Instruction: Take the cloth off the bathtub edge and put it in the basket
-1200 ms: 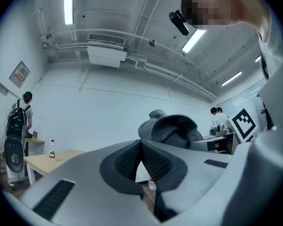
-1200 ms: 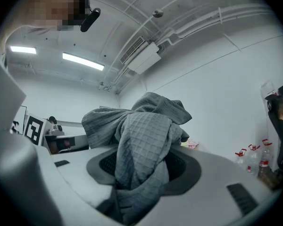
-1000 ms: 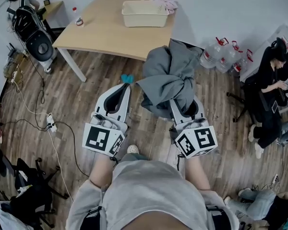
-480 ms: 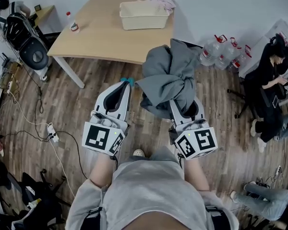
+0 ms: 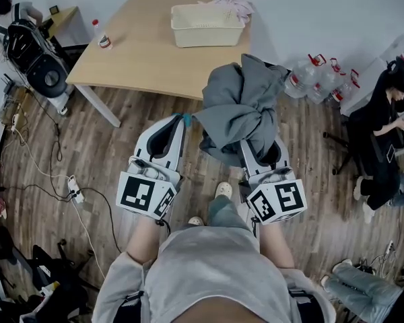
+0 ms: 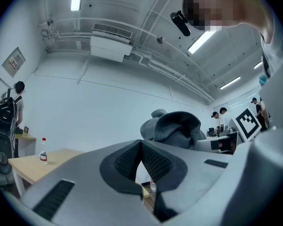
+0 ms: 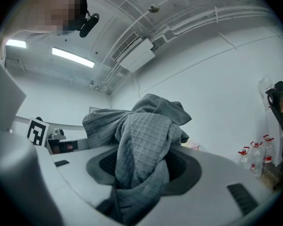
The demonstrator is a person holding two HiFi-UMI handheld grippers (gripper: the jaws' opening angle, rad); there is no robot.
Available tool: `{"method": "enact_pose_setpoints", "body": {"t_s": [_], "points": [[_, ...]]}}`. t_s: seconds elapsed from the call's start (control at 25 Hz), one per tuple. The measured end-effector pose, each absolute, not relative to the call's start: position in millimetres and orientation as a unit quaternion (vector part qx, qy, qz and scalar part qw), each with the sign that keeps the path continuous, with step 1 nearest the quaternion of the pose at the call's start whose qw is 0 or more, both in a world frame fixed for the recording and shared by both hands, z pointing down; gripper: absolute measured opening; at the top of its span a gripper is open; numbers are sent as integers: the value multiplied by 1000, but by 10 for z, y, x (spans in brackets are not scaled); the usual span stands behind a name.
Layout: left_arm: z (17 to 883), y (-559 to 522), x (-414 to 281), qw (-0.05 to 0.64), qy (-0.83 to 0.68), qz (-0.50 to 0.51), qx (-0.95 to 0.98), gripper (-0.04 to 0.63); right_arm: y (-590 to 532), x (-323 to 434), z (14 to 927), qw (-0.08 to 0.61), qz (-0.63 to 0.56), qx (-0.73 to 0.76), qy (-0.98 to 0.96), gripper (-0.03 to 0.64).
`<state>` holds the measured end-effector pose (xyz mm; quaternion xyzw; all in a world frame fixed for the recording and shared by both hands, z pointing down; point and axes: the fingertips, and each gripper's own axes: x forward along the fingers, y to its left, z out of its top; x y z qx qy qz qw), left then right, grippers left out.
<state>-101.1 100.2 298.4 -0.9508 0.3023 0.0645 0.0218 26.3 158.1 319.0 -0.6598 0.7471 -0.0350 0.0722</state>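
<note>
A grey waffle-weave cloth [image 5: 240, 106] hangs bunched from my right gripper [image 5: 252, 148], which is shut on it and held up over the wooden floor. In the right gripper view the cloth [image 7: 140, 140] fills the space between the jaws and spills over them. The cream basket [image 5: 207, 24] stands at the far side of a wooden table [image 5: 141, 49], ahead of both grippers. My left gripper [image 5: 180, 122] is held beside the right one, shut, with nothing between its pads [image 6: 153, 163]. The cloth [image 6: 174, 128] shows beyond it to the right.
A pink cloth [image 5: 233, 5] lies behind the basket and a small bottle [image 5: 103, 38] stands on the table's left end. Water jugs [image 5: 316, 83] and a seated person [image 5: 384, 113] are at the right. An office chair [image 5: 42, 56] and floor cables [image 5: 71, 177] are at the left.
The person has stepped forward, one foot now out in front. Both grippers keep their hold and stance; the table and basket have shifted only slightly in view.
</note>
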Motion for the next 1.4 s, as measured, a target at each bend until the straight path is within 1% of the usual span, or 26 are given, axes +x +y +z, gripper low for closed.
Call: {"method": "enact_pose_setpoints", "body": {"t_s": [0.68,1.16,1.4], "points": [[2827,-109,-70,32,343,74,-936,-3,354,1226,3039,70,-26,-625,777,207],[2820,-495,490,34,376,80,-923,-3,-134,1795,3050,80,-29,-594,800,207],[2855,-600,638,36,378,72,-922,-3,-243,1910,3092,83,-32,-590,803,207]]}}
